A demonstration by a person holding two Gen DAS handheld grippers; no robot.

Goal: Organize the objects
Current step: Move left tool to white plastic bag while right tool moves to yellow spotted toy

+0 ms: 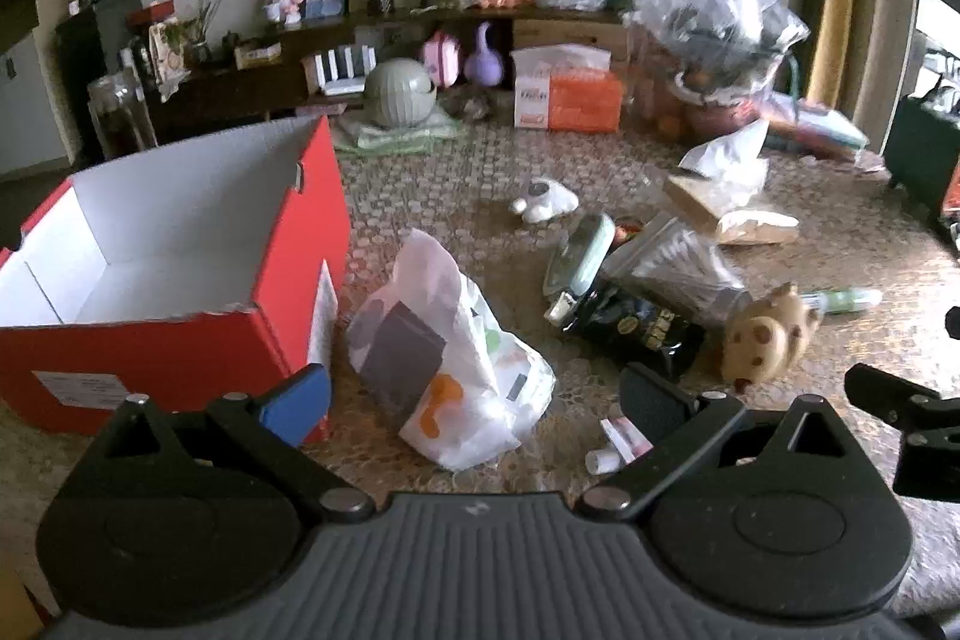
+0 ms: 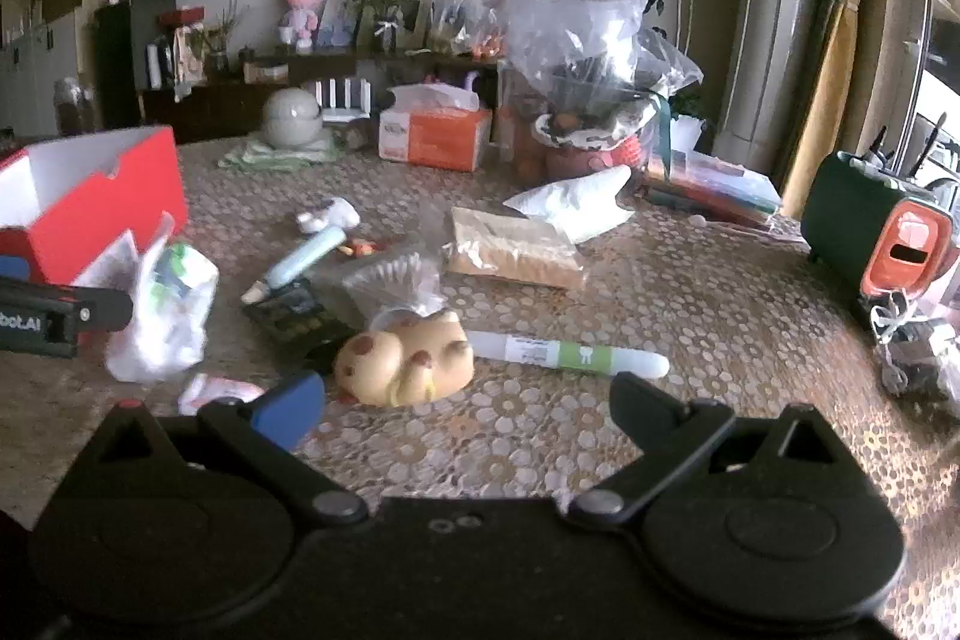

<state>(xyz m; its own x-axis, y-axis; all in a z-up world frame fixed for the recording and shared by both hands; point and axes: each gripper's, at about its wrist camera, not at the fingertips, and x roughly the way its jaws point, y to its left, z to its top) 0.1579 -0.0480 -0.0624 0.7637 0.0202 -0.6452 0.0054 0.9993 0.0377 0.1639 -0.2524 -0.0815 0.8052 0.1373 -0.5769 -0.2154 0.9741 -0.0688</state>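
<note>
The right tool (image 2: 465,403) hangs just above the near part of the table (image 2: 690,280), its jaws spread wide and holding nothing, touching nothing. Straight ahead of it, just beyond the fingertips and a little toward its blue-padded finger, lies the tan spotted animal toy (image 2: 405,361), resting on its side. Behind the toy's far end a white and green tube (image 2: 570,356) lies flat with its long axis running across the tool's line of sight, roughly parallel to the near table edge, so a grasp on it would probably close across its short width without much turning of the wrist. The left tool (image 1: 474,400) is likewise wide open and empty; it faces a white plastic bag (image 1: 456,358) standing just beyond its fingertips, with a small pink and white tube (image 1: 618,445) lying on the cloth close to its dark finger. The open red box (image 1: 180,280), white inside and with nothing visible in it, sits at the left side of the table, touching or nearly touching the bag. By my reading the toy and the tube belong to the right tool, which is clearly nearer them, while the bag and the box fall to the left one. Farther out lie a black packet (image 1: 630,334) and a clear bag of paper cups (image 1: 666,265).
</note>
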